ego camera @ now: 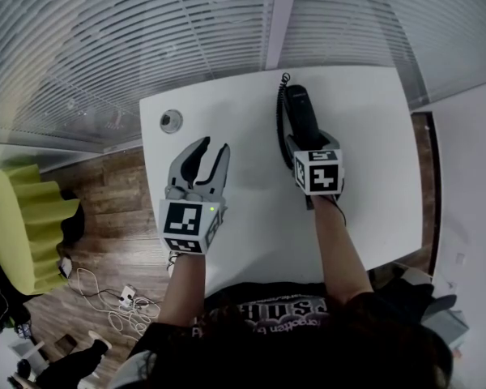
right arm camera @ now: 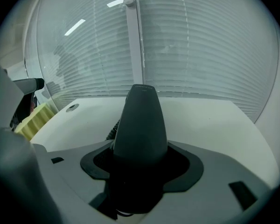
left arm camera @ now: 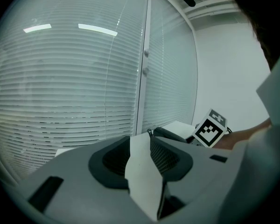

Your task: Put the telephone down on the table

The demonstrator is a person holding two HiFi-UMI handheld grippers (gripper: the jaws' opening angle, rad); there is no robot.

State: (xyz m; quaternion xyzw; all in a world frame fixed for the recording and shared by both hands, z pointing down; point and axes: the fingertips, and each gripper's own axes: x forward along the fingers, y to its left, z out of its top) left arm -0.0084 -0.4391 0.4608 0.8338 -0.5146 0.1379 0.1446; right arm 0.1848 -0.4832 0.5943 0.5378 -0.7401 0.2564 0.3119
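A black telephone handset (ego camera: pixel 300 112) lies lengthwise over the white table (ego camera: pixel 373 160), pointing toward the far edge. Its coiled cord (ego camera: pixel 281 108) runs along its left side. My right gripper (ego camera: pixel 304 146) is shut on the handset's near end. In the right gripper view the handset (right arm camera: pixel 140 122) fills the gap between the jaws, and I cannot tell whether it touches the tabletop. My left gripper (ego camera: pixel 205 154) hovers over the table to the left, open with nothing between its fingers. In the left gripper view the handset (left arm camera: pixel 170 135) shows beyond the jaws.
A round cable hole (ego camera: pixel 171 121) sits near the table's far left corner. Slatted blinds behind glass (ego camera: pixel 105 47) run behind the table. A yellow-green seat (ego camera: pixel 24 225) and loose cables (ego camera: pixel 121 302) are on the wooden floor to the left.
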